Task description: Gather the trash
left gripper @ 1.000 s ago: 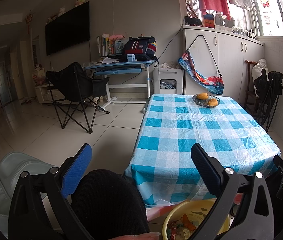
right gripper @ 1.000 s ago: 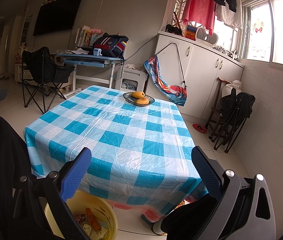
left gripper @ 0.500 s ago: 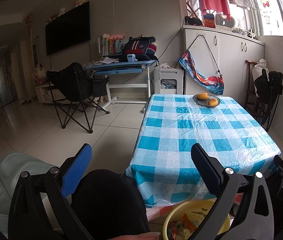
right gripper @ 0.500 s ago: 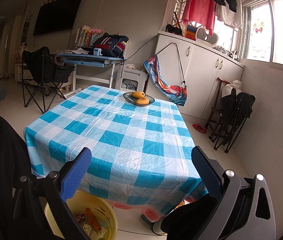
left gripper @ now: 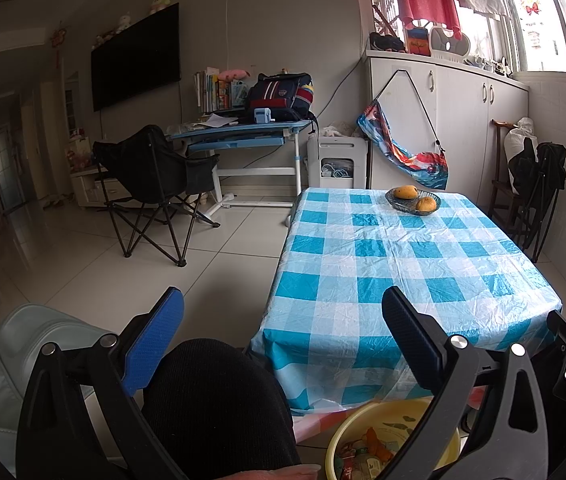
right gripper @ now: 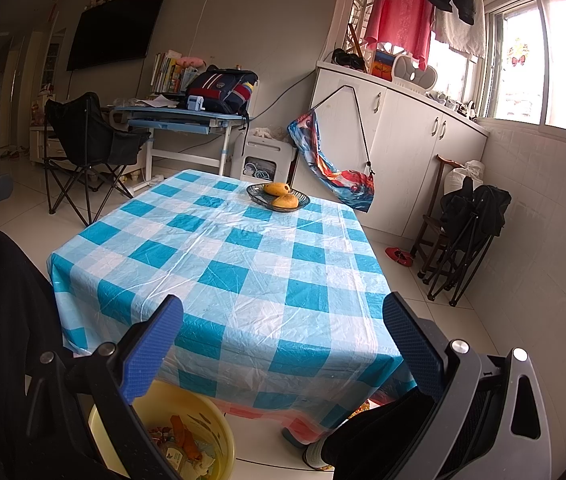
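Nothing is shifting over the last second: you are keeping your left claw (left gripper: 283, 308) and right claw (right gripper: 283, 316) wide and empty. The bench (right gripper: 243, 264) is showing only the fruit dish (right gripper: 278, 197) at upper centre, and the trash is sitting in the yellow basin (right gripper: 219, 436) at lower left, so collection looks finished.

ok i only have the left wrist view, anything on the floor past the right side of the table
observer: yes, a red slipper lies on the tiles, close to the folded chair.
operator: and the right gripper, i just see a bit of its frame, is it carrying anything
observer: no, the right gripper is open with nothing between its fingers, pointed over the near edge of the table.
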